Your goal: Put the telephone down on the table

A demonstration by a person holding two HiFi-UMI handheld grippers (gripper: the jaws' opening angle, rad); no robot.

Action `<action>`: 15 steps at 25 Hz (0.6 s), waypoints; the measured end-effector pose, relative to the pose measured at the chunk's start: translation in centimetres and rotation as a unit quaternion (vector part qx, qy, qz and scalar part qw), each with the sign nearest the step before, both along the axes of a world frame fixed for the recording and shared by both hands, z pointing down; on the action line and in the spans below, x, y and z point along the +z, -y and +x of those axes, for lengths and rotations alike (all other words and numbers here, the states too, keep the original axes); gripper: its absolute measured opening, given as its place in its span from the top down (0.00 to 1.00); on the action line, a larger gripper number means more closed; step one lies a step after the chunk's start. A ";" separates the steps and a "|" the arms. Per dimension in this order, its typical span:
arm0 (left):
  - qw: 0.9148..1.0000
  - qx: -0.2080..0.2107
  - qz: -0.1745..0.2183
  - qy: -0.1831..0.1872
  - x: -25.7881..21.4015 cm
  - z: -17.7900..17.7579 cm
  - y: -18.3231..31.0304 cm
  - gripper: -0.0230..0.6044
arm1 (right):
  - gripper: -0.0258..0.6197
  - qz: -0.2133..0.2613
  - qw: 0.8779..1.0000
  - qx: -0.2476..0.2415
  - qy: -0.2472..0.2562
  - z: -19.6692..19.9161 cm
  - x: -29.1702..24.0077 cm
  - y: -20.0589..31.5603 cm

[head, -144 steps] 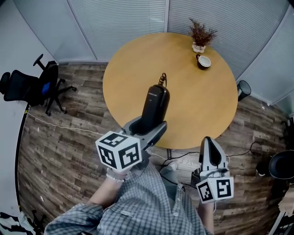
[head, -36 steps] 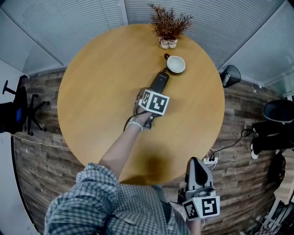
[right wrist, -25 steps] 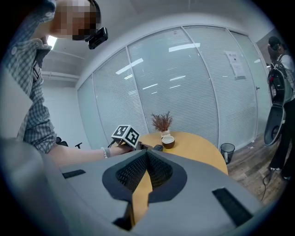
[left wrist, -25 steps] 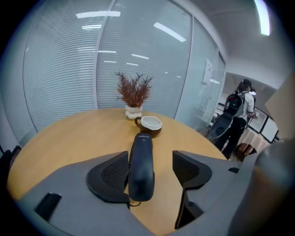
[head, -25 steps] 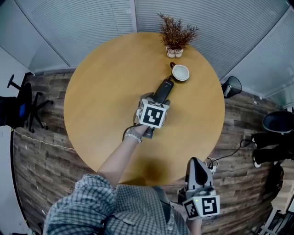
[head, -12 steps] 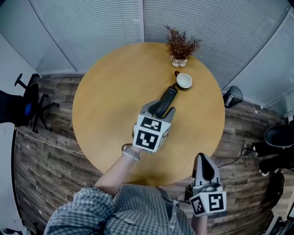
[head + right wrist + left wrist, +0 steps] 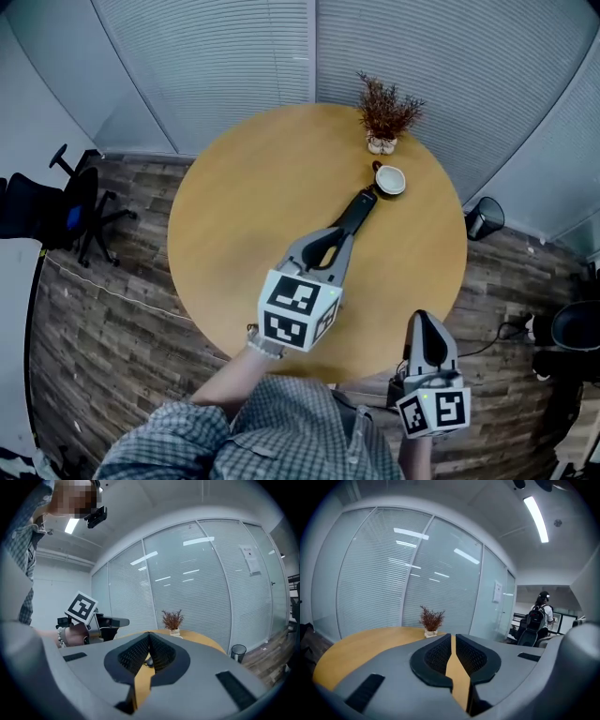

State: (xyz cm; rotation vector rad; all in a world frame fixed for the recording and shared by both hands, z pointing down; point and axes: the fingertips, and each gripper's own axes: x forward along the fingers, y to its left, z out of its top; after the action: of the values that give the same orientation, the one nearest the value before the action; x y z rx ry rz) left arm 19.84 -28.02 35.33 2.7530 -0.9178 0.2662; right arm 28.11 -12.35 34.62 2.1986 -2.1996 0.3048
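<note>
We note: left claw (image 7: 339, 234) now off telephone (image 7: 359, 208), drawn back toward us; jaws just closed, nothing between. Telephone lies on counter (image 7: 234, 216), far end beside cup (image 7: 389, 180). Right claw (image 7: 424, 323) closed, empty, past near edge. Bare wood at left.

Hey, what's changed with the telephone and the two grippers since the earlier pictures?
The left gripper set the telephone down on the table near the cup, let go and drew back up toward the person. Its jaws have just been closing, with nothing between them. The right gripper stayed off the table's near edge, jaws together. Cup and plant are where they were.
</note>
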 end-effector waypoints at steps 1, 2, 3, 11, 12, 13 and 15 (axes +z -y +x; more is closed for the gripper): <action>1.000 -0.001 0.006 -0.003 -0.5 -0.4 -0.4 0.91 | 0.95 0.004 1.000 -0.004 -0.001 -0.3 -0.2 0.1; 1.000 -0.002 0.011 -0.004 -0.9 -0.9 -0.8 0.92 | 0.95 0.009 1.000 -0.009 -0.002 -0.6 -0.5 0.3; 1.000 -0.003 0.016 -0.005 -1.2 -1.3 -1.1 0.93 | 0.95 0.013 1.000 -0.015 -0.003 -0.9 -0.6 0.5; 0.999 -0.015 0.034 -0.024 -3.3 -4.6 -2.9 0.95 | 0.95 0.035 0.998 -0.051 -0.005 -2.5 -1.9 1.8; 0.999 -0.020 0.035 -0.028 -3.5 -5.1 -3.0 0.95 | 0.95 0.036 0.998 -0.054 -0.006 -2.6 -2.0 2.0; 0.999 -0.024 0.036 -0.030 -3.6 -5.6 -3.2 0.95 | 0.95 0.038 0.998 -0.058 -0.006 -2.8 -2.1 2.1; 0.998 -0.027 0.039 -0.031 -3.7 -6.5 -3.6 0.95 | 0.95 0.042 0.997 -0.064 -0.008 -3.0 -2.4 2.4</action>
State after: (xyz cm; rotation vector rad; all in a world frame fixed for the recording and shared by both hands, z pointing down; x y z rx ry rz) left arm 13.34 -24.40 31.67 2.7846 -1.0046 0.1384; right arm 25.06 -14.73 32.24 2.0774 -2.3742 0.1936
